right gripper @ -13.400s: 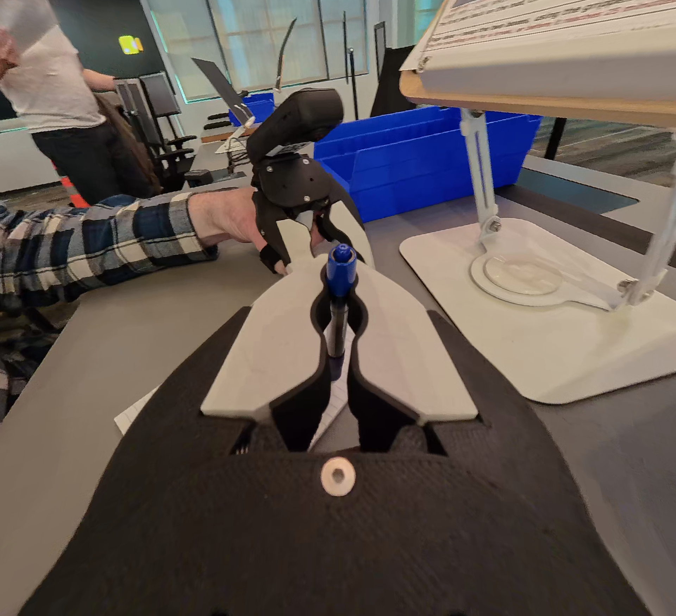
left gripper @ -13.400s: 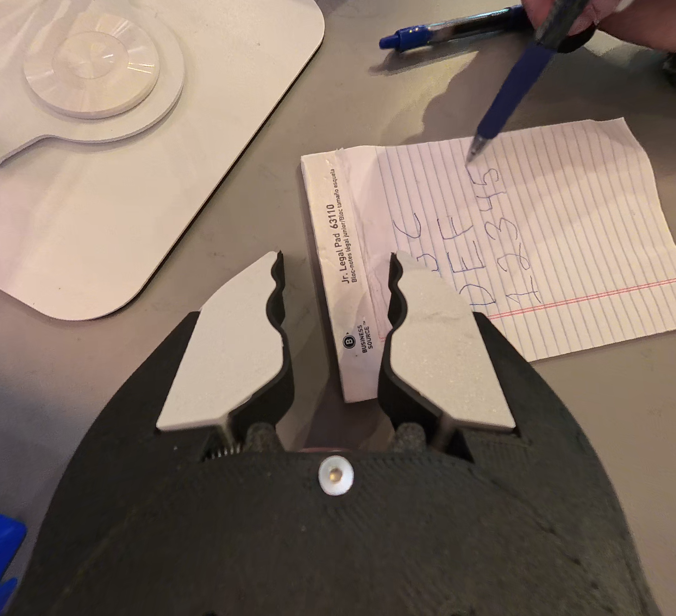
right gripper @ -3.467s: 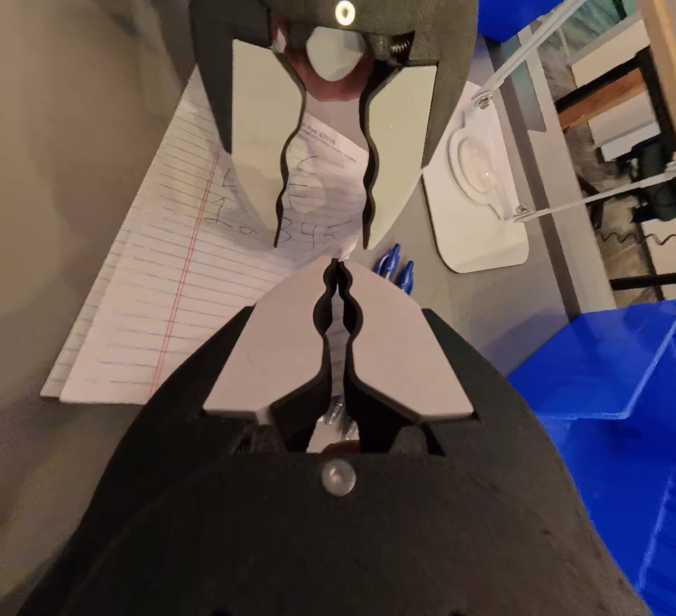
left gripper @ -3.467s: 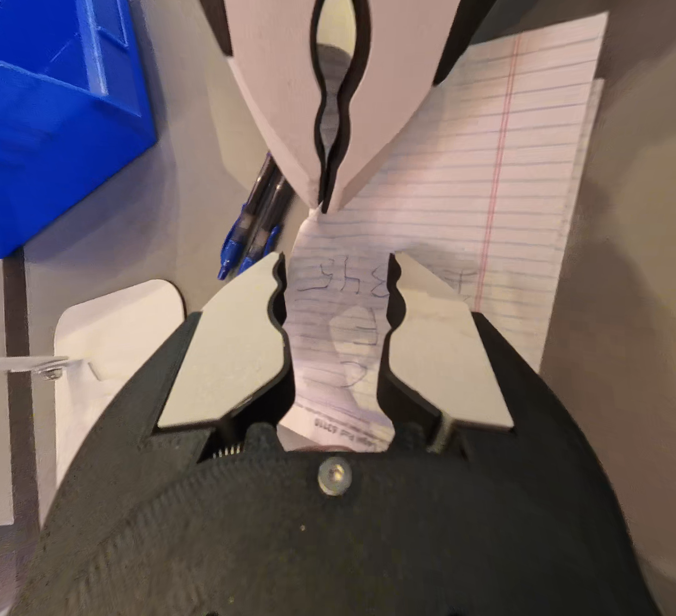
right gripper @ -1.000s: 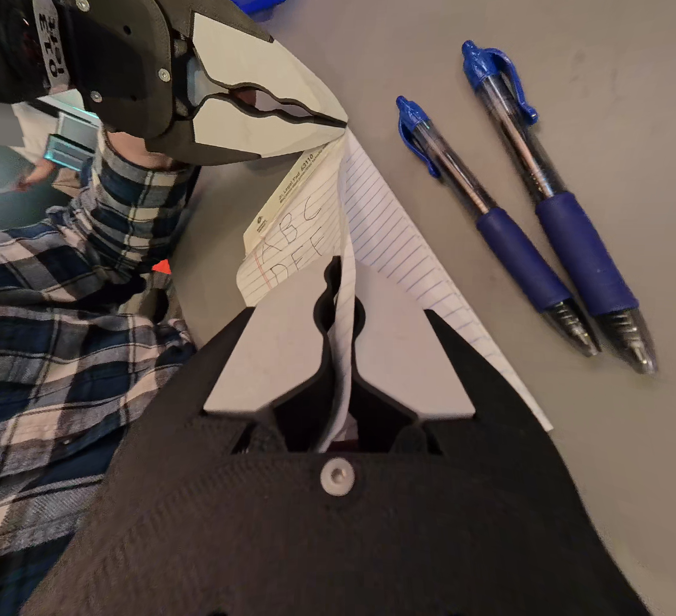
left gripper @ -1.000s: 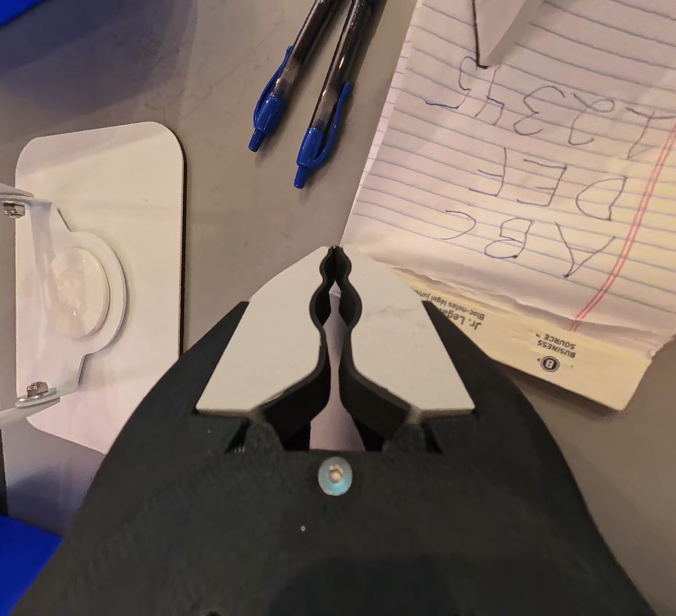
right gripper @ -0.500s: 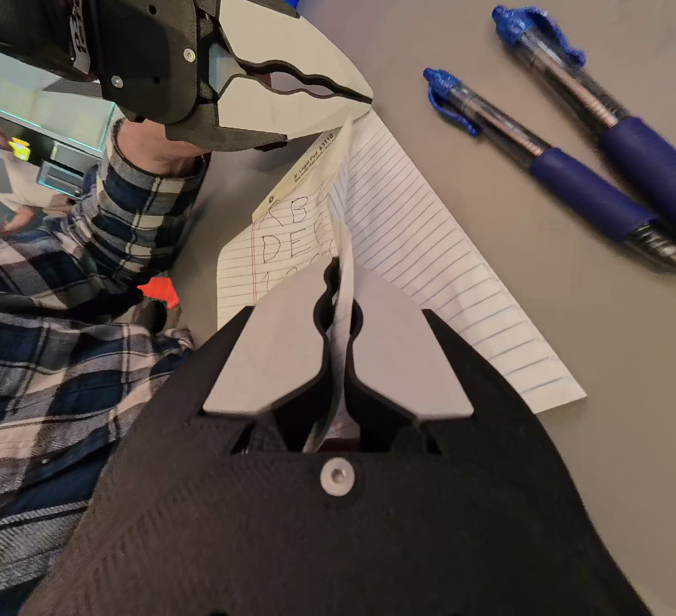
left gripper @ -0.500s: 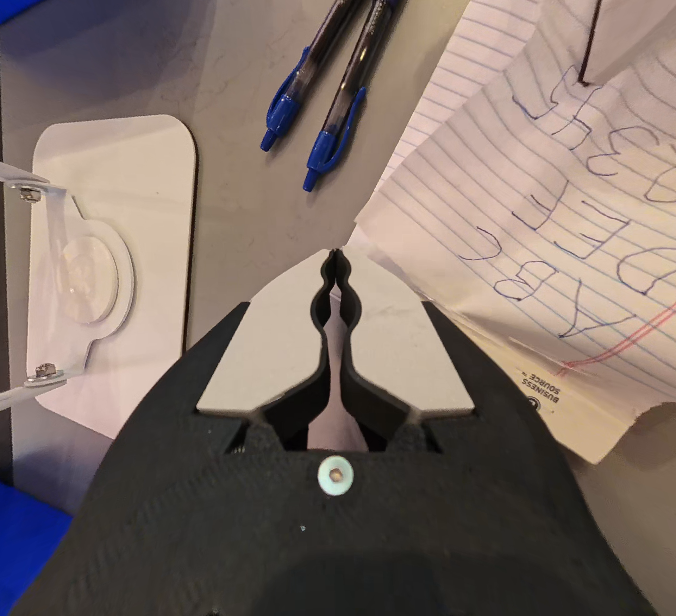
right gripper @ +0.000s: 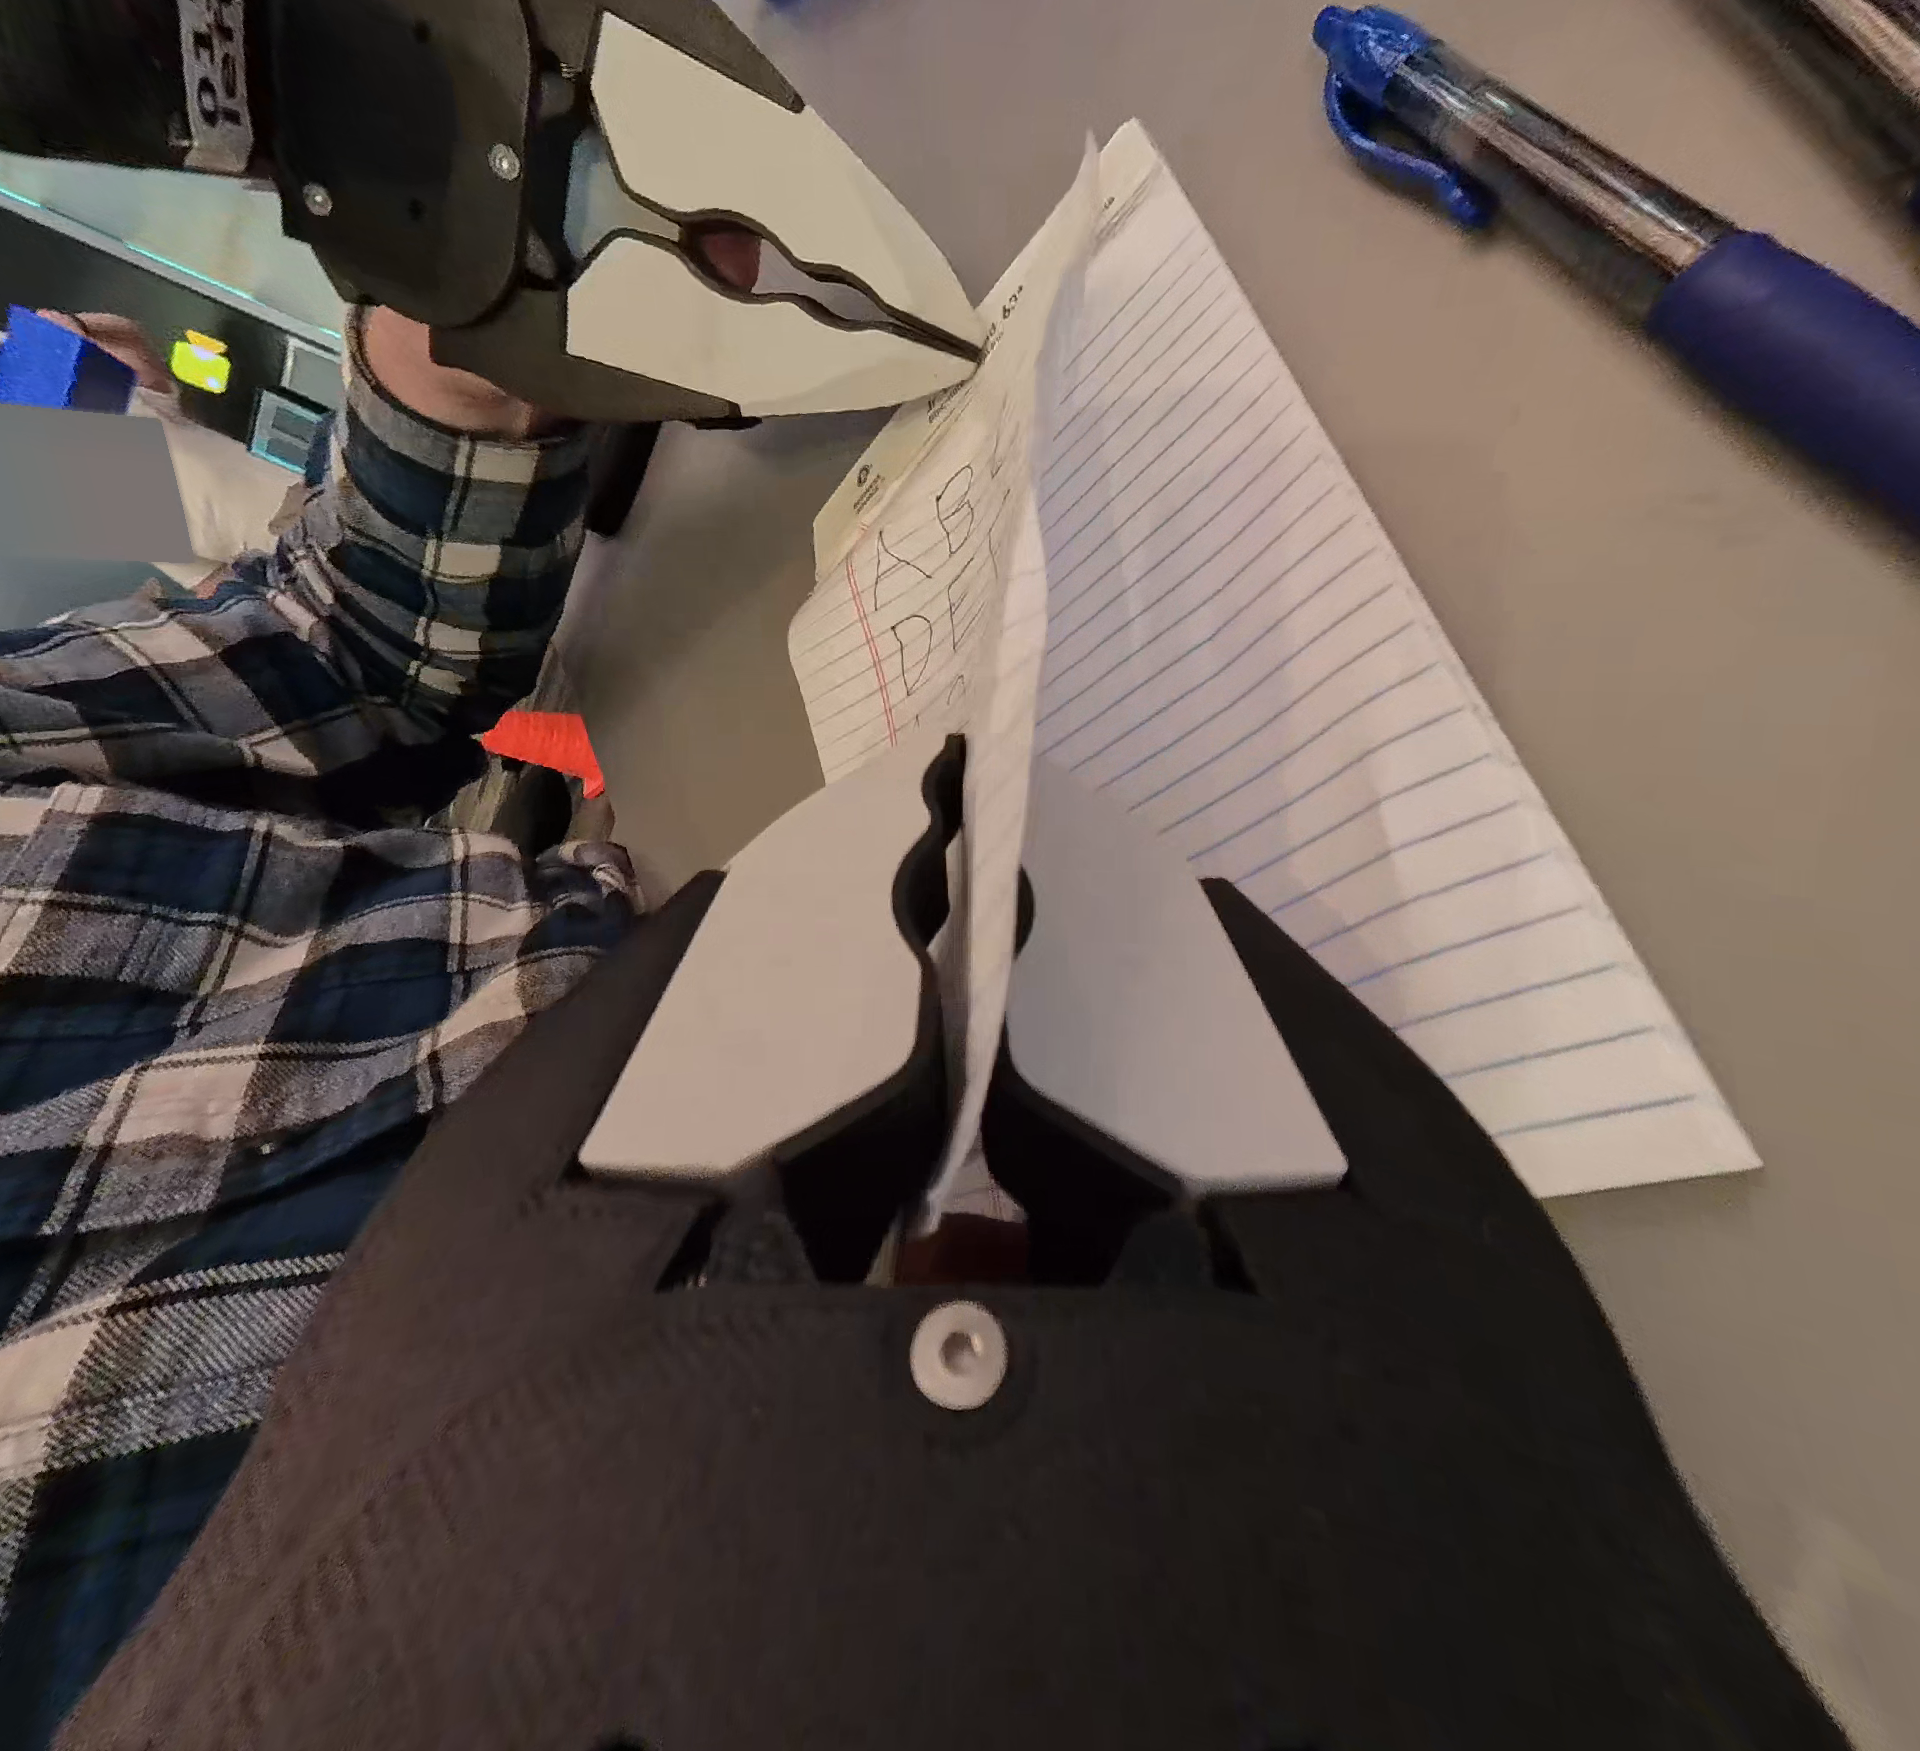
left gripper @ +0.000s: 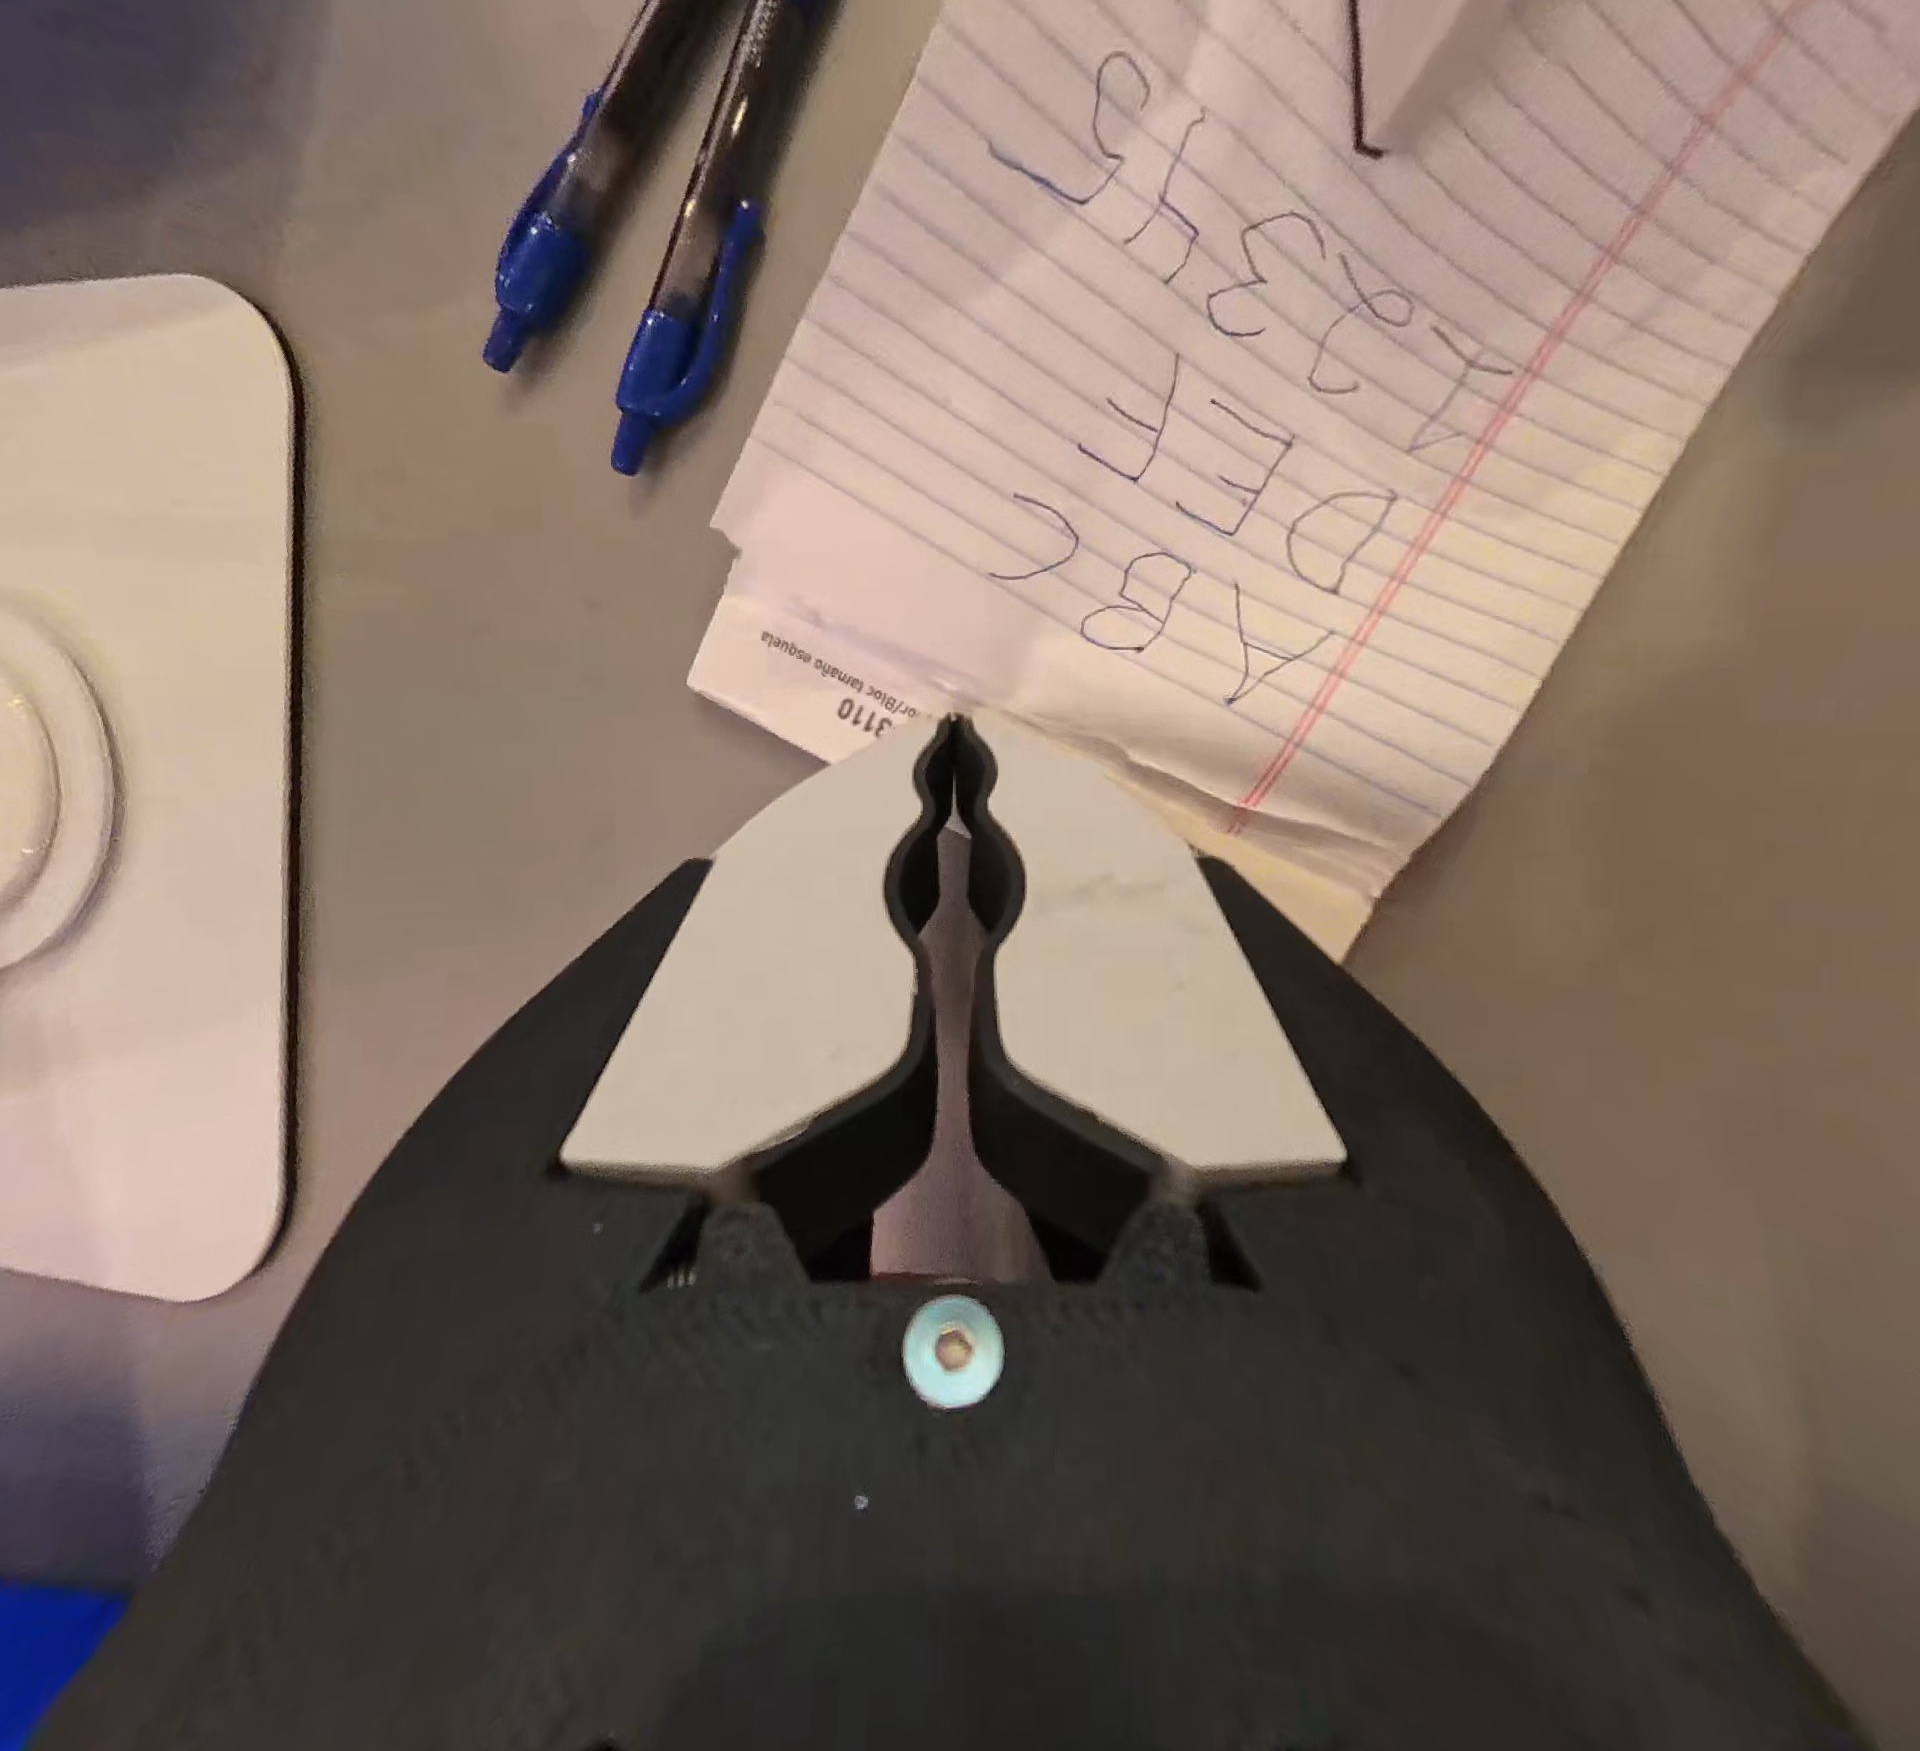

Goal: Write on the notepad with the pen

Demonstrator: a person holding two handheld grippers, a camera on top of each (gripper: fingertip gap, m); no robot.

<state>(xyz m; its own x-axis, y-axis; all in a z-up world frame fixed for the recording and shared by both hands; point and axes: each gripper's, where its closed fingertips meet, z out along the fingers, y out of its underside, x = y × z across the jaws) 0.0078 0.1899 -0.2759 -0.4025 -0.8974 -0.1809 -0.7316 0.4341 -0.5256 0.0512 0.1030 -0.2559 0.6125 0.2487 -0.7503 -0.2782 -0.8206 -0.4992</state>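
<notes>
White lined sheet (right gripper: 997, 662) is pinched in the right tongs (right gripper: 961, 756), lifted off the notepad (right gripper: 1299, 766). Left tongs (left gripper: 951, 725) are closed tight, tips on the pad's top strip. Two blue pens (left gripper: 665, 174) lie on the grey table (left gripper: 416, 558) around 11 o'clock of the pad.

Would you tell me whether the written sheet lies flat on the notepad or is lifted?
Lifted: the right gripper pinches the written sheet, raised above the notepad.

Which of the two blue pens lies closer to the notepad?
The right-hand pen in the left wrist view; its clip end nearly reaches the notepad edge. The other pen lies beyond it.
</notes>
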